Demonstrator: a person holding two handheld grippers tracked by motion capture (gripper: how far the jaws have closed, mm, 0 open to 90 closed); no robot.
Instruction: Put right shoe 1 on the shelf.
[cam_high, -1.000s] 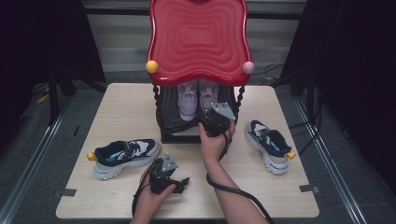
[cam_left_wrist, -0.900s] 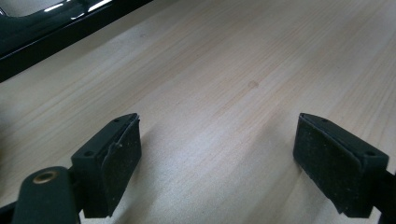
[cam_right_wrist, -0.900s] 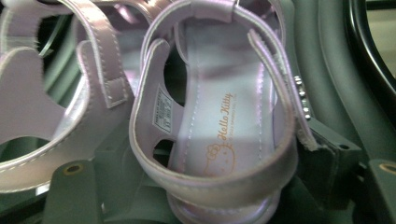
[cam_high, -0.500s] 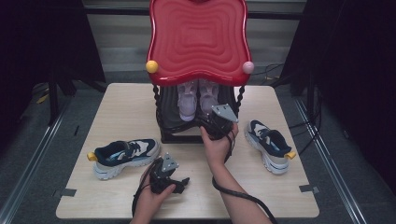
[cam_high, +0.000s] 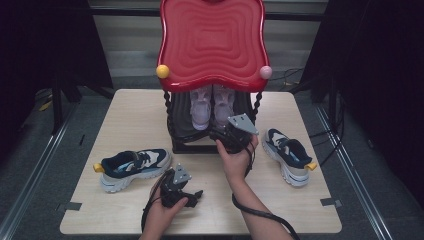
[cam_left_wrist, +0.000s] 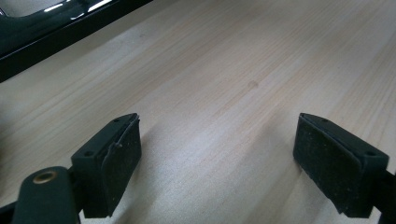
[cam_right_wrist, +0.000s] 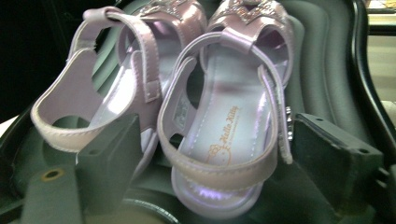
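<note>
Two lilac sandals sit side by side on the dark lower shelf (cam_high: 186, 131) of a small stand with a wavy red top (cam_high: 212, 42), toes pointing away from the person. Going from the left of the high view: a navy and white sneaker (cam_high: 132, 167) lies on the wooden table (cam_high: 130, 112), well to the left of the stand, with a yellow tab at its heel. Just right of it, near the table's front edge, the left gripper (cam_high: 176, 189) rests low over bare wood in the person's left hand (cam_high: 162, 217); in the left gripper view its jaws stand wide apart with nothing between them.

Next comes the stand. On its shelf the left sandal (cam_right_wrist: 109, 88) and the right sandal (cam_right_wrist: 224, 126) touch along their inner sides, heel straps facing the right gripper (cam_high: 226, 136), which the right hand (cam_high: 235, 160) holds at the shelf's front. Its jaws have just been opening; in the right gripper view they flank the right sandal's heel, pads clear of the strap.

Farthest right, a second navy sneaker (cam_high: 289, 155) lies on the table beside the stand.
</note>
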